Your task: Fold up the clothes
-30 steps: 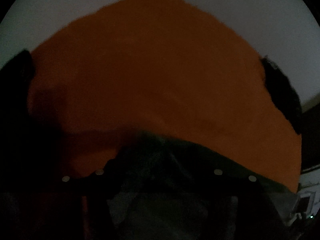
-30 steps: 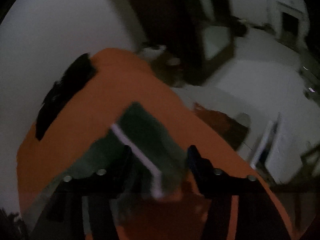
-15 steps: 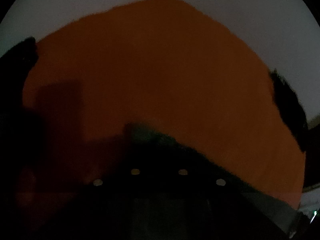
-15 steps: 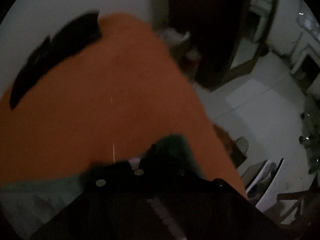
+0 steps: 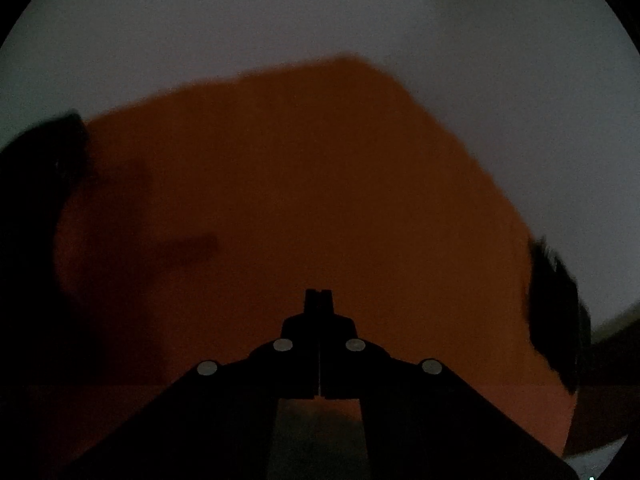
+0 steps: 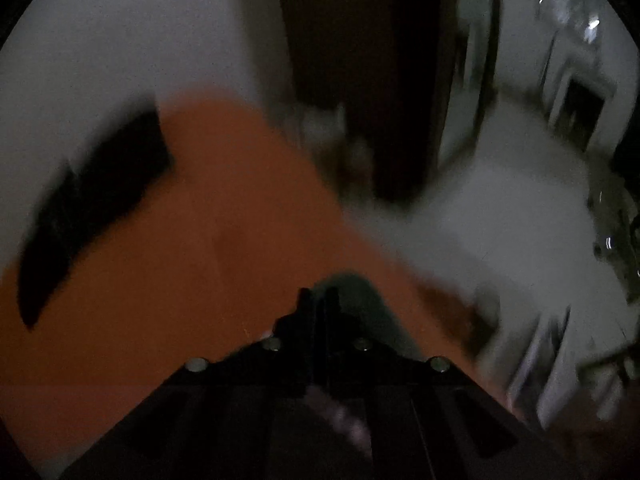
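Pinching dark green cloth (image 6: 360, 296) at lower centre, the right gripper (image 6: 316, 300) hovers over the orange worktop (image 5: 320, 200), left gripper (image 5: 318, 300) jaws together empty, folding stage unclear

— What's under the right gripper (image 6: 318, 300)?

— An orange table (image 6: 200, 240), dim and blurred. The two fingers are pressed together, with dark green cloth (image 6: 360, 296) bunched just beside their tips and a pale strip of it trailing back between them.

— Anything else on the table?

— A black garment (image 6: 92, 208) lies along the far left edge, against a pale wall (image 6: 120, 40).

— And to the right?

— A dark door (image 6: 360, 60) and light floor (image 6: 500, 220), all smeared.
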A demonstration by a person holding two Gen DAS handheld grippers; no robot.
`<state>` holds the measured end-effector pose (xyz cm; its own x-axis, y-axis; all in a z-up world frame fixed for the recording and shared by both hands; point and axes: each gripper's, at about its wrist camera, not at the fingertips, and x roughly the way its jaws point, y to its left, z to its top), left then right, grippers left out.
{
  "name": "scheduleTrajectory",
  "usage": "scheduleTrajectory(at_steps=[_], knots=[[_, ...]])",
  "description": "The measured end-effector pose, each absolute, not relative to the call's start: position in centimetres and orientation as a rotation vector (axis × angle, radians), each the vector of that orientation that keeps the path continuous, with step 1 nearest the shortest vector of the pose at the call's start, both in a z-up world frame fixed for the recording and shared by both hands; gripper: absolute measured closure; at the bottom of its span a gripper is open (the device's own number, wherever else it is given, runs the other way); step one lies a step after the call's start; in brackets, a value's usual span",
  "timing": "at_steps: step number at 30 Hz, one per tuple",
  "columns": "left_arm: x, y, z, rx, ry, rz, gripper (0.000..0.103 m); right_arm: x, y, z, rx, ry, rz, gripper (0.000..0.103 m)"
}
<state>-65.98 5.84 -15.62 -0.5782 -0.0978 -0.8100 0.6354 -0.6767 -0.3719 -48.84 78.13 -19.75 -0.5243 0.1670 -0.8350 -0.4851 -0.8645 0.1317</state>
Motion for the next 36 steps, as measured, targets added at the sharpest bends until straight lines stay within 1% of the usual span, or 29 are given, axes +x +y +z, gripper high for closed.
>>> scheduleTrajectory(at_steps=[1, 2, 3, 4, 5, 6, 7, 8, 10, 13, 15, 16, 17, 18, 20, 23, 25, 26, 29, 30, 33, 34, 36], knots=[[-65.9, 5.9, -16.4, 1.178, 0.938, -2.269, 0.096, -48.9, 78.0, -20.8, -1.328, 0.533, 2.370, 0.098], [-66.0, 6.3, -17.4, 1.248, 0.946, -2.268, 0.084, -48.9, 77.9, -21.9, -1.394, 0.569, 2.337, 0.095], [-66.3, 6.7, -18.2, 1.317, 0.944, -2.266, 0.077, -48.9, 77.9, -23.0, -1.459, 0.604, 2.301, 0.085], [-66.9, 7.2, -18.6, 1.380, 0.911, -2.266, 0.065, -48.2, 77.6, -22.7, -1.427, 0.575, 2.317, 0.065], [-67.4, 7.7, -19.0, 1.438, 0.873, -2.267, 0.060, -47.5, 77.3, -22.4, -1.394, 0.546, 2.332, 0.049], [-67.7, 8.3, -19.1, 1.476, 0.821, -2.275, 0.059, -46.8, 77.0, -22.2, -1.360, 0.516, 2.347, 0.046], [-68.0, 8.9, -19.3, 1.512, 0.777, -2.284, 0.056, -46.0, 76.8, -21.7, -1.333, 0.491, 2.364, 0.044], [-68.3, 9.3, -19.6, 1.543, 0.761, -2.297, 0.051, -45.2, 76.5, -21.2, -1.306, 0.466, 2.381, 0.044], [-69.2, 10.1, -20.8, 1.607, 0.753, -2.309, 0.046, -43.5, 76.2, -20.6, -1.284, 0.485, 2.423, 0.044], [-70.4, 11.7, -22.9, 1.641, 0.732, -2.303, 0.047, -40.8, 75.7, -20.5, -1.300, 0.532, 2.473, 0.044], [-71.0, 12.5, -23.9, 1.573, 0.675, -2.299, 0.074, -39.2, 74.8, -21.2, -1.349, 0.516, 2.497, 0.044], [-71.6, 12.4, -24.3, 1.532, 0.711, -2.289, 0.077, -38.9, 74.2, -21.4, -1.370, 0.480, 2.508, 0.044], [-72.0, 12.2, -24.6, 1.489, 0.749, -2.283, 0.082, -38.5, 73.6, -21.7, -1.392, 0.444, 2.518, 0.044], [-71.7, 11.7, -24.4, 1.439, 0.781, -2.287, 0.085, -38.1, 73.3, -21.9, -1.400, 0.417, 2.527, 0.044], [-72.3, 11.1, -23.2, 1.344, 0.772, -2.290, 0.090, -37.3, 72.8, -22.1, -1.404, 0.394, 2.537, 0.044], [-73.3, 10.1, -21.6, 1.213, 0.761, -2.285, 0.092, -35.1, 72.6, -20.9, -1.362, 0.476, 2.556, 0.044], [-74.7, 8.9, -21.8, 1.209, 0.777, -2.236, 0.092, -34.2, 72.5, -20.3, -1.332, 0.509, 2.575, 0.044], [-75.3, 8.4, -22.1, 1.212, 0.769, -2.212, 0.103, -33.8, 72.4, -20.0, -1.317, 0.526, 2.584, 0.044], [-77.5, 8.0, -23.6, 1.275, 0.593, -2.168, 0.103, -32.9, 71.9, -20.2, -1.332, 0.515, 2.602, 0.044], [-77.4, 7.4, -24.2, 1.317, 0.596, -2.160, 0.103, -32.6, 71.6, -20.6, -1.354, 0.515, 2.600, 0.044], [-76.0, 5.7, -24.2, 1.380, 0.739, -2.151, 0.101, -31.6, 70.9, -21.7, -1.420, 0.513, 2.594, 0.044], [-74.7, 5.1, -23.5, 1.375, 0.777, -2.183, 0.098, -31.3, 70.6, -22.1, -1.442, 0.512, 2.592, 0.044], [-72.2, 4.8, -21.5, 1.385, 0.843, -2.264, 0.093, -29.4, 70.5, -21.8, -1.456, 0.578, 2.604, 0.044]])
